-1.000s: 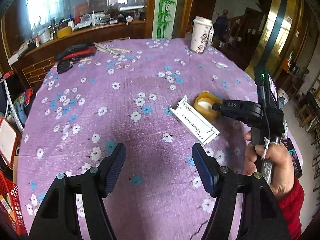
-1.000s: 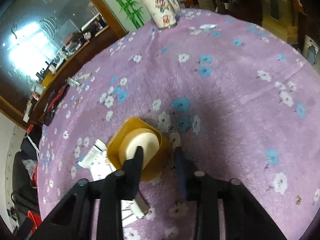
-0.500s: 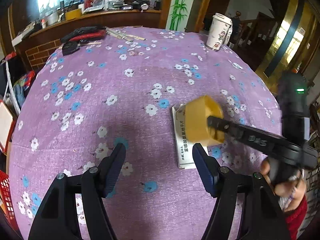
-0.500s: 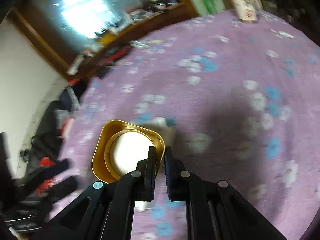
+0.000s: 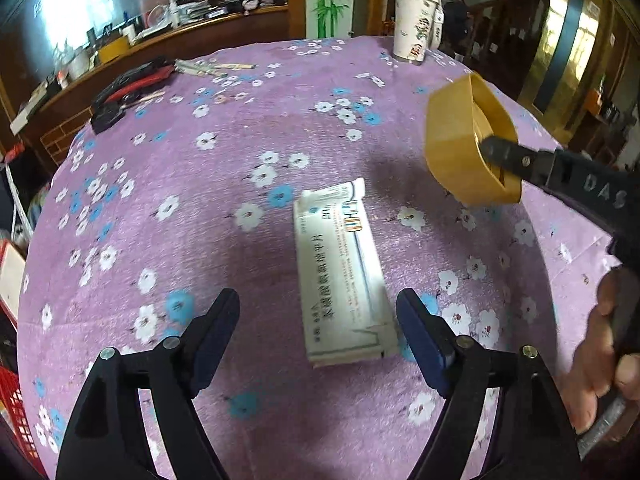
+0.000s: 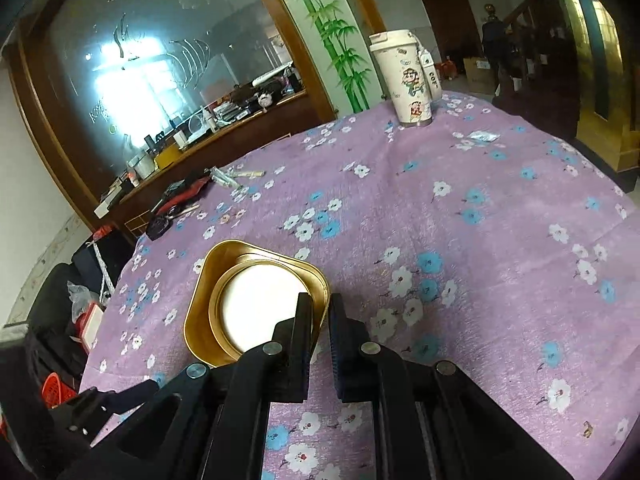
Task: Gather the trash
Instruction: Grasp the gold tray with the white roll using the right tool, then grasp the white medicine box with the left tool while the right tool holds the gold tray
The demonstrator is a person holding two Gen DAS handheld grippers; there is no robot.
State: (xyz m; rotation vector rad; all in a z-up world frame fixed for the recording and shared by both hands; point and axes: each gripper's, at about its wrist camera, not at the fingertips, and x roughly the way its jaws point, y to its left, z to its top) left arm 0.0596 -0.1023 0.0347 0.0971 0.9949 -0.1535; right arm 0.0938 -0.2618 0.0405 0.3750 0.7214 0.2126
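Where the left wrist view looks down, the left hand-held gripper [image 5: 318, 326] stands spread, its jaws having just been opening, above a flat white carton [image 5: 342, 276] that lies on the purple flowered counter [image 5: 200, 208]; the carton's near end sits between the fingertips, untouched, with bare cloth open on the left. Printed lines run along the carton, too small to read. At right, the right hand-held gripper [image 5: 494, 152], lettered "DAS", pinches the rim of a gold lid [image 5: 460, 148] held clear of the cloth; a hand [image 5: 604, 360] is cut off at the frame edge. Right wrist view: jaws pressed together on the lid's wall, white liner facing up. A lidded cup [image 6: 404, 80] stands upright near the far counter edge, its lettering unreadable.
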